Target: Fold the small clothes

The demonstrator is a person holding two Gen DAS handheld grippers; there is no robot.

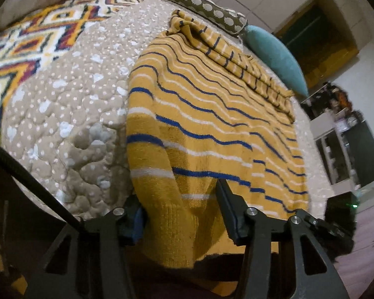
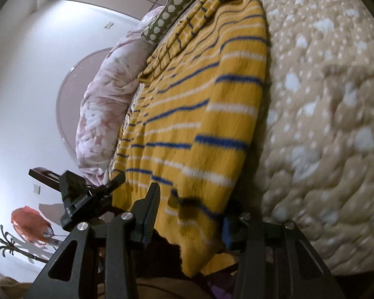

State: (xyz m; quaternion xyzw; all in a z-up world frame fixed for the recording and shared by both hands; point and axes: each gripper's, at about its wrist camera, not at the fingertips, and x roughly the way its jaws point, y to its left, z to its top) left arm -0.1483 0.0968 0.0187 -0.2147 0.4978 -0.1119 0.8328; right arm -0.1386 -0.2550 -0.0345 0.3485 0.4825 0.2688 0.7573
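Striped mustard sweater flat on quilted bed, long axis running away from jaws; hem edge between parted jaws of left gripper and right gripper, grip uncertain.

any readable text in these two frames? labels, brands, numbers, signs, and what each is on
None readable in either view.
Yellow striped sweater: no tag or print shows.
Dotted quilt, olive pillow, teal cushion: patterns or plain fabric, no lettering.
Cluttered shelves: items too small and blurred to tell.
Wall plate: blank as far as it shows.
Grippers: no markings visible.
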